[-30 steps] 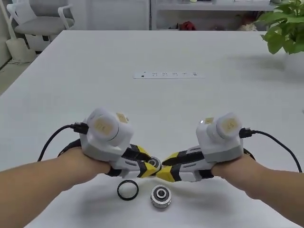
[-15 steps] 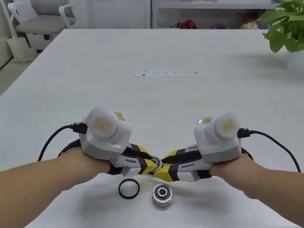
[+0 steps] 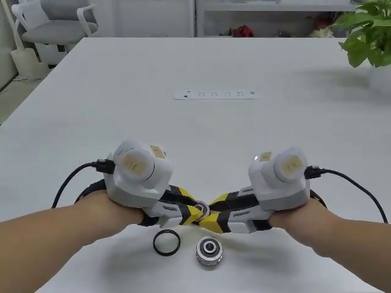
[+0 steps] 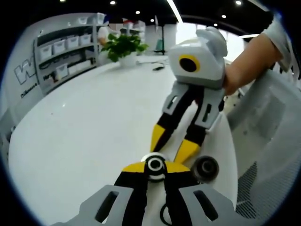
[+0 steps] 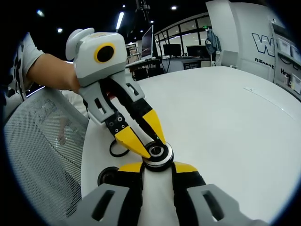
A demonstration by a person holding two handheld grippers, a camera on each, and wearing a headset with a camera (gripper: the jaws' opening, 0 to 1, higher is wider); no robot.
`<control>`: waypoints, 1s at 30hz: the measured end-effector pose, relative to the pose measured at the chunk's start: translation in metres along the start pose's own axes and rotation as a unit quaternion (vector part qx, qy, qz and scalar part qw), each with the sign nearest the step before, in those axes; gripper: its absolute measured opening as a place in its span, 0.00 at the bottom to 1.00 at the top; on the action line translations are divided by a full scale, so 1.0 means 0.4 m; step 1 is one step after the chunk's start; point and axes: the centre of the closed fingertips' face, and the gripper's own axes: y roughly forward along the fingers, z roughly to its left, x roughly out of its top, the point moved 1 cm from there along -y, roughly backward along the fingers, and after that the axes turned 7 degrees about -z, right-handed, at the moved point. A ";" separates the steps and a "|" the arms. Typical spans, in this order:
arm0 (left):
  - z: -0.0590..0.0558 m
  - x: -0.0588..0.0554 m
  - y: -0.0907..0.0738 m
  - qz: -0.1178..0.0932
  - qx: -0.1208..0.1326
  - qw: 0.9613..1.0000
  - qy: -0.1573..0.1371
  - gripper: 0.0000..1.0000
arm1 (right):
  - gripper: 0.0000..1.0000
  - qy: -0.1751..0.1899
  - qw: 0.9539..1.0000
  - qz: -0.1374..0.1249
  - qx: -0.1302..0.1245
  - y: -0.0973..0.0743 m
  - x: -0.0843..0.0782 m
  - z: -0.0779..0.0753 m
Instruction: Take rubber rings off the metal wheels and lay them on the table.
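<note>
I hold one small metal wheel [image 3: 201, 211] with a dark rubber ring just above the table. My left gripper [image 4: 155, 167] is shut on this wheel [image 4: 155, 165], a yellow tip on either side. The right gripper [image 5: 157, 167] meets it head-on, its jaws a little wider apart than the wheel [image 5: 157, 153] and straddling its rim. In the head view the left gripper [image 3: 194, 213] and right gripper [image 3: 208, 218] touch tip to tip. On the table below lie a loose black rubber ring [image 3: 166, 242] and a second metal wheel [image 3: 209, 251].
The white table [image 3: 201, 140] stretches far ahead, with a flush socket strip [image 3: 217, 94] at its middle. A green plant [image 3: 368, 36] stands at the back right, and an office chair [image 3: 52, 24] beyond the far left corner. Cables trail from both grippers.
The two grippers have closed in on each other slightly, so their tips now meet at the held wheel. The loose ring and the second wheel have stayed put.
</note>
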 end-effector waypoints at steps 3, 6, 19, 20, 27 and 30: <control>0.000 0.000 0.000 -0.001 0.000 1.000 -0.001 0.13 | 0.18 0.000 1.000 0.001 0.000 -0.004 -0.002 -0.001; 0.001 0.000 0.000 -0.001 0.000 1.000 -0.001 0.13 | 0.16 0.003 1.000 0.002 0.000 -0.008 -0.004 -0.003; 0.002 0.000 -0.001 0.000 0.004 1.000 0.002 0.13 | 0.01 0.013 1.000 0.007 -0.007 -0.019 -0.009 -0.010; 0.002 0.000 -0.001 0.000 0.004 1.000 0.002 0.13 | 0.01 0.015 1.000 0.007 -0.008 -0.019 -0.009 -0.010; 0.002 -0.001 -0.002 0.002 0.006 1.000 0.002 0.13 | 0.00 0.047 0.999 0.005 -0.014 -0.025 -0.006 -0.014; 0.002 -0.002 -0.002 0.005 0.006 1.000 0.007 0.13 | 0.00 0.066 0.998 -0.002 -0.014 -0.030 -0.001 -0.016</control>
